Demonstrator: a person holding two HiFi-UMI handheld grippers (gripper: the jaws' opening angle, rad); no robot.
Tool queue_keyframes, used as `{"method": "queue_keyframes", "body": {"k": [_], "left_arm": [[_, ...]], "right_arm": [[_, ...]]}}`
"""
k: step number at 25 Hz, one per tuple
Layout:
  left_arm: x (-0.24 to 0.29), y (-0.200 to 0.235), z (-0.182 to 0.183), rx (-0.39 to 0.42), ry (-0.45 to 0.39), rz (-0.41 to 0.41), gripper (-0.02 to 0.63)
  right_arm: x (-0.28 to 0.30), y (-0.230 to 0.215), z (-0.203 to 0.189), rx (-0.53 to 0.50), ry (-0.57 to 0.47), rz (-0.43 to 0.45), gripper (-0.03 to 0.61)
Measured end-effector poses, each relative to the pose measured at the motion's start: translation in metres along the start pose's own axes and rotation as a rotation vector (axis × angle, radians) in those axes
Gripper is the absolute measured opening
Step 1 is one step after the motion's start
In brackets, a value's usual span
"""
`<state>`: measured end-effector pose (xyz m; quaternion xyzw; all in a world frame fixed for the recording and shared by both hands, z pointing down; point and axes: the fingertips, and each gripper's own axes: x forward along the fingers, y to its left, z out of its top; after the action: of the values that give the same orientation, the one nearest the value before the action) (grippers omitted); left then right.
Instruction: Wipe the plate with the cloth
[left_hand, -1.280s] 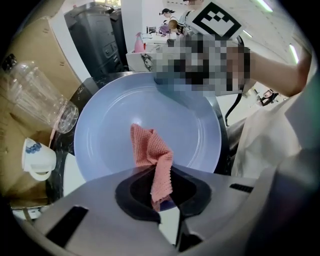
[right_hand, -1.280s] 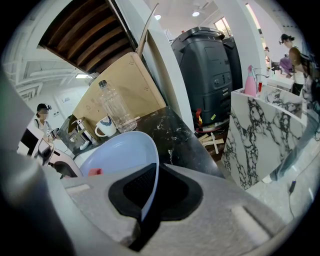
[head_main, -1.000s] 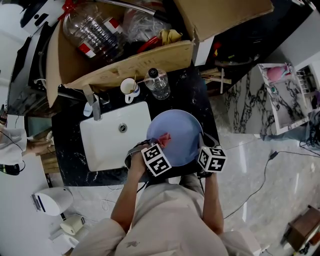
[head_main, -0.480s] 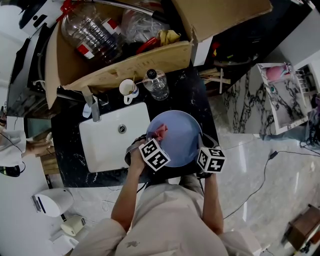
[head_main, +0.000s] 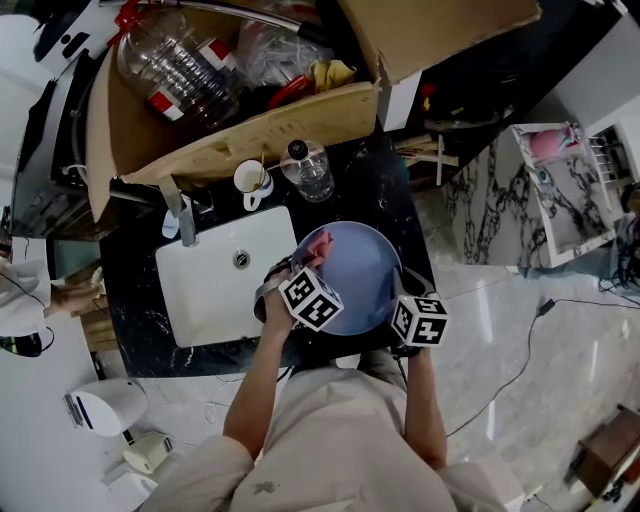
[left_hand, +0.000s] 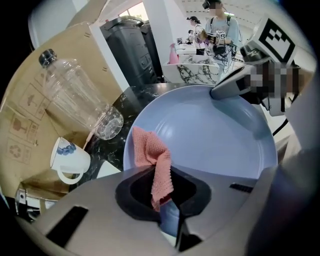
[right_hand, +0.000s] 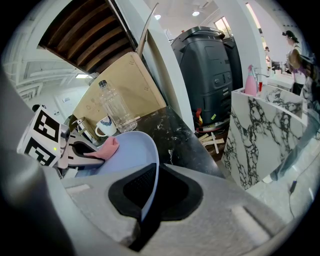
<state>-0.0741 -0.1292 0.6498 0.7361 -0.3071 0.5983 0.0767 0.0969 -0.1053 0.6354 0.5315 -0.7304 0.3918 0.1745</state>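
Left claw (left_hand: 167, 202) pinching pink cloth (left_hand: 151, 159), cloth on plate (left_hand: 215, 135) upper-left edge in head view. Right claw (right_hand: 147, 200) clamped on plate rim. Plate over surface (head_main: 380, 170), beside sink (head_main: 215, 290). Wipe looks underway; rest of plate probably left.

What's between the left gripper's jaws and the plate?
The pink cloth, clamped in those jaws, drapes onto the plate; the left gripper view shows it.

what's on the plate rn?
Only the pink cloth, pinched in the left gripper and lying on the blue plate near its rim. The right gripper grips the opposite rim. The patch under the cloth is covered.
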Motion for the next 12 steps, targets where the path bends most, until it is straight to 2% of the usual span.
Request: {"method": "queue_keyframes", "body": {"k": [12], "left_arm": [[0.007, 0.005, 0.032, -0.026, -0.1, 0.037, 0.032]], "right_arm": [[0.0, 0.0, 0.0, -0.001, 0.001, -0.001, 0.021]]}}
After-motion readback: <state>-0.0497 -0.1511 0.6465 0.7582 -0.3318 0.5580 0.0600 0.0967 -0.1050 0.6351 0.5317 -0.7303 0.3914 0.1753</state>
